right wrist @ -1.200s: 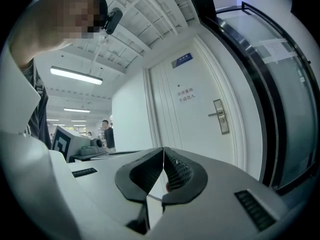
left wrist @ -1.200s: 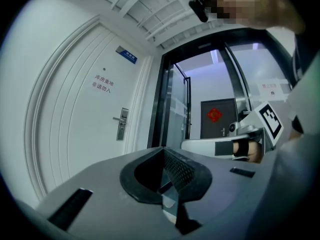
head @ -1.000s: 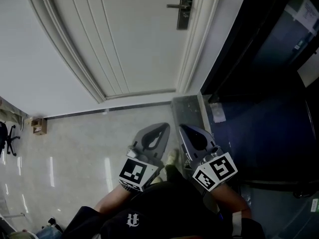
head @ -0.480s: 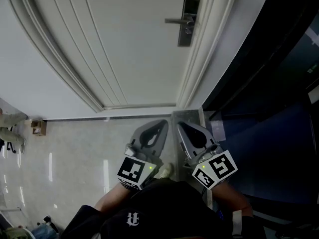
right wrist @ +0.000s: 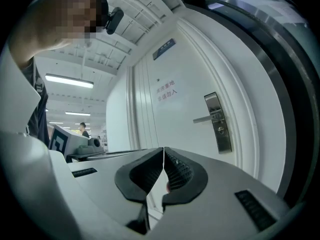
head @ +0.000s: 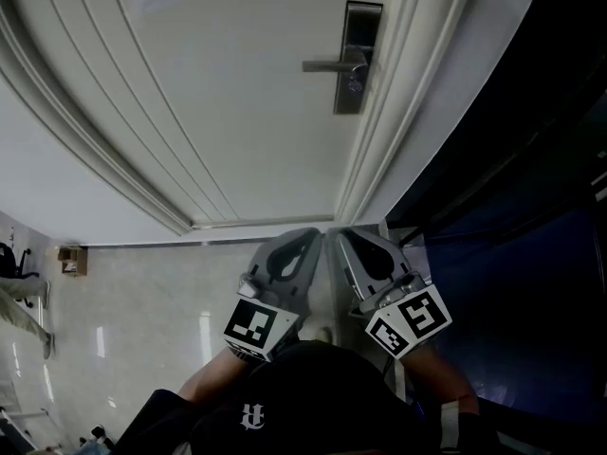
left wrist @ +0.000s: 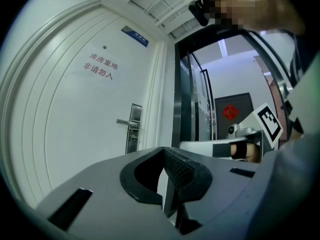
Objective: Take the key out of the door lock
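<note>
Steel lock plate sits high on the white door, its key too small to see. I hold left gripper and right gripper clenched, empty, well short of it, presumably before reaching.

Jaws of left gripper pressed together, nothing between; ahead, slightly left, well apart: white door with lever-handled lock.
</note>
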